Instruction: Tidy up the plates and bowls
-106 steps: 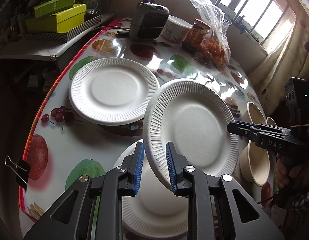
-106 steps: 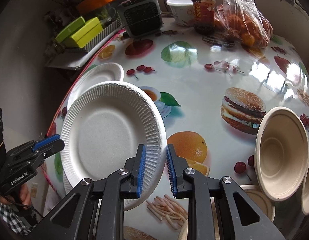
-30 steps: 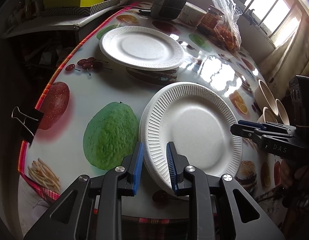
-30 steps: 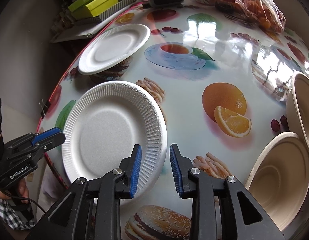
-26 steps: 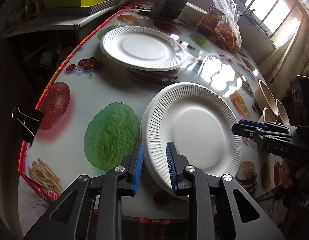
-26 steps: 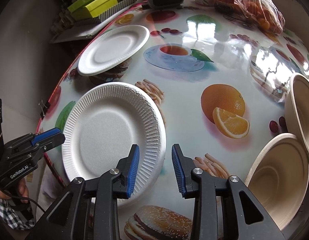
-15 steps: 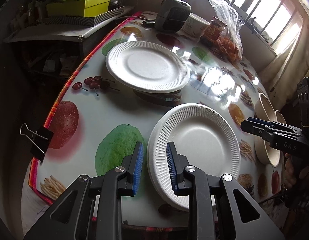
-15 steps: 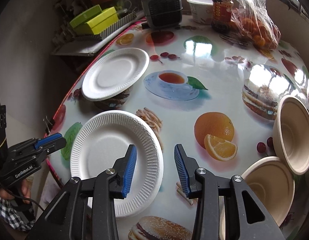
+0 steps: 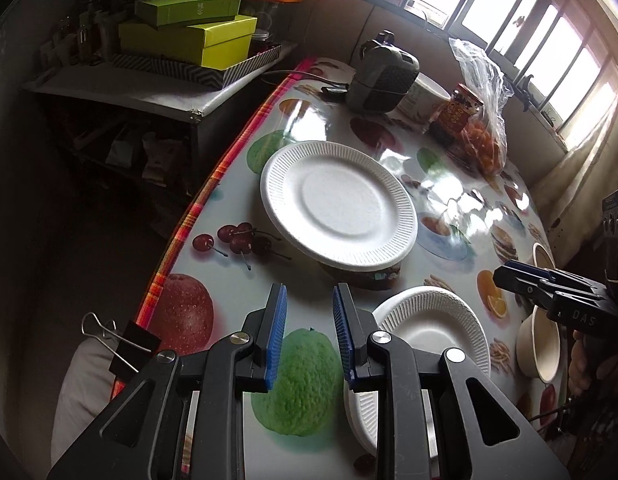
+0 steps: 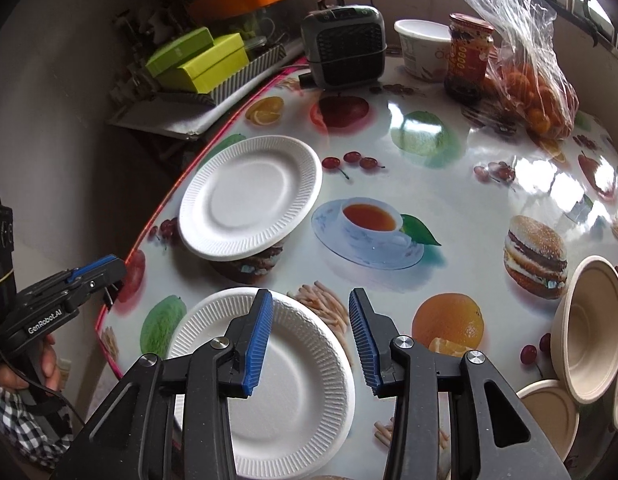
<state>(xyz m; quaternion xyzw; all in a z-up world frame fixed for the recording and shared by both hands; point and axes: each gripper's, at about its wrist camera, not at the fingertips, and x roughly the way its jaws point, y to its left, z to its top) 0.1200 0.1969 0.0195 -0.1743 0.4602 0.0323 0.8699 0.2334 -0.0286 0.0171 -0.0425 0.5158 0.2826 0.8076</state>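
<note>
A white ribbed paper plate [image 9: 433, 332] lies flat near the table's front edge; it also shows in the right wrist view [image 10: 289, 384]. A second white plate [image 9: 337, 208] sits farther back, propped on something under it, and shows in the right wrist view [image 10: 249, 208] too. My left gripper [image 9: 309, 332] is open and empty, raised above the table left of the near plate. My right gripper [image 10: 311, 336] is open and empty, raised over the near plate's far edge. Beige bowls [image 10: 593, 336] lie at the right; they also show in the left wrist view [image 9: 539, 348].
A grey fan heater [image 10: 343, 50], white tub [image 10: 423, 46], red jar [image 10: 469, 58] and bag of oranges [image 10: 537, 92] stand at the back. Green boxes [image 9: 189, 36] sit on a side shelf. A binder clip [image 9: 121, 340] grips the table edge [image 9: 181, 236].
Both grippers opened, let go of the near plate and drew back and up. The plate now lies flat on the table.
</note>
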